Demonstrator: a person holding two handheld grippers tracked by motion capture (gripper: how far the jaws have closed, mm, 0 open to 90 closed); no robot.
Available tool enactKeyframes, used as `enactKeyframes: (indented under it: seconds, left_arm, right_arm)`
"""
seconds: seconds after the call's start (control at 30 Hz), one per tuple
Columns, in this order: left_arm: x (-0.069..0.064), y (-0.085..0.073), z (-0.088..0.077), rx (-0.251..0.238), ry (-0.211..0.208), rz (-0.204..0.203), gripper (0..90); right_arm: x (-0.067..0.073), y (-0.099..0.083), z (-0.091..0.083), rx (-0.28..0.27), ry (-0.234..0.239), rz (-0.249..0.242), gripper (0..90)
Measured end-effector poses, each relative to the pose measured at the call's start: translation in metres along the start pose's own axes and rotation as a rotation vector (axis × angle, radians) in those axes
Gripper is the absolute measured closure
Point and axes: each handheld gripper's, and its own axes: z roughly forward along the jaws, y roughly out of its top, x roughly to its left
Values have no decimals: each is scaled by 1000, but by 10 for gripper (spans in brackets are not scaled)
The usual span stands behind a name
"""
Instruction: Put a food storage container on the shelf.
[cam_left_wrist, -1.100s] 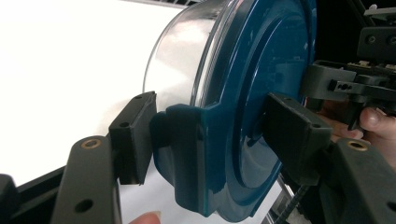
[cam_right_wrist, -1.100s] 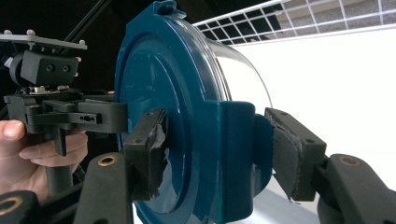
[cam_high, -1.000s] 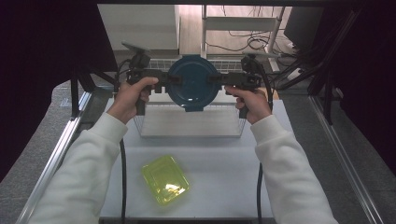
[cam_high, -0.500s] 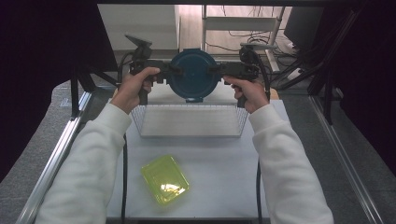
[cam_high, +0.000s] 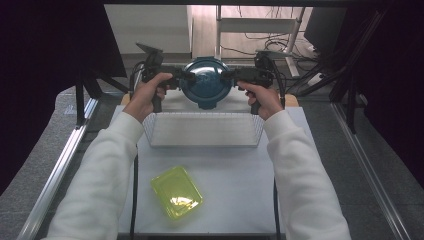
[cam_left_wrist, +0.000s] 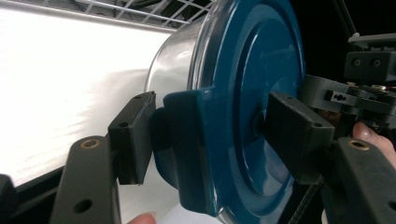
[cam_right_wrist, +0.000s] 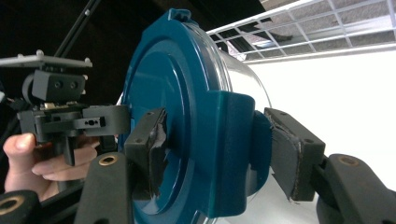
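A round clear container with a dark blue lid (cam_high: 205, 82) hangs in the air above the far side of the white wire basket (cam_high: 202, 129). My left gripper (cam_high: 186, 77) is shut on the lid's left latch tab (cam_left_wrist: 187, 144), one pad under the tab and the other on the lid's top face. From the opposite side my right gripper (cam_high: 226, 76) is shut on the other latch tab (cam_right_wrist: 231, 149) in the same way. The container's clear wall (cam_left_wrist: 170, 70) shows behind the lid. In the right gripper view, the left gripper (cam_right_wrist: 70, 119) and its hand appear beyond the lid.
A yellow-green translucent lidded box (cam_high: 176, 192) lies on the white table (cam_high: 235, 180) near its front edge, left of centre. Metal frame rails (cam_high: 60, 165) run along both sides. Dark stands and cables sit behind the table.
Both grippers have carried the blue-lidded container away from the person, from over the basket's middle to above its far edge, and slightly lower. The yellow-green box has stayed put.
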Motion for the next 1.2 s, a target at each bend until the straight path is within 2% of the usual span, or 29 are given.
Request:
enactKeyframes:
  seconds: [0.17, 0.33, 0.43, 0.47, 0.77, 0.8, 0.83, 0.87, 0.9, 0.93, 0.97, 1.0, 1.03, 1.07, 1.1, 1.13, 1.17, 1.2]
  left_arm:
    - [5, 3, 7, -23, 0, -47, 354]
    - [9, 5, 12, -37, 4, -70, 354]
    - [10, 5, 14, -42, 7, -79, 354]
    - [10, 6, 15, -47, 10, -82, 355]
    - [10, 5, 17, -62, 3, -63, 348]
    - [10, 5, 18, -62, 0, -57, 348]
    - [8, 4, 19, -71, 11, -31, 310]
    - [7, 3, 19, -84, 15, -25, 276]
    - [7, 3, 19, -84, 15, -25, 240]
    - [6, 3, 17, -105, 25, -10, 205]
    - [5, 2, 15, -114, 37, 7, 179]
    - [5, 2, 15, -114, 37, 7, 163]
    - [3, 1, 13, -124, 48, 31, 153]
    - [2, 0, 11, -129, 52, 43, 153]
    - [-1, -2, 7, -147, 51, 66, 146]
    - [-1, -2, 7, -147, 51, 66, 143]
    - [-3, -4, 5, -151, 54, 84, 143]
    - [-7, -9, 0, -160, 61, 125, 140]
  right_arm:
    - [-9, 3, 5, -1, 3, 71, 409]
    - [-16, 4, 8, 6, 0, 123, 397]
    - [-18, 4, 10, 6, -3, 132, 389]
    - [-20, 5, 11, 13, -6, 154, 380]
    - [-22, 4, 12, 2, -8, 159, 366]
    - [-21, 4, 12, -2, -16, 153, 352]
    - [-16, 3, 14, -20, -55, 113, 289]
    - [-15, 2, 14, -26, -73, 95, 233]
    - [-15, 2, 14, -26, -73, 95, 233]
    - [-11, 1, 14, -27, -104, 74, 163]
    - [-9, 0, 14, -24, -110, 65, 141]
    - [-9, 0, 14, -24, -110, 65, 141]
    - [-3, -2, 10, -28, -134, 28, 104]
    - [-3, -2, 10, -28, -134, 28, 104]
    - [5, -5, 4, -38, -165, -19, 78]
    - [5, -5, 4, -38, -165, -19, 78]
    - [8, -6, 2, -46, -178, -41, 70]
    - [13, -9, -5, -61, -203, -87, 67]
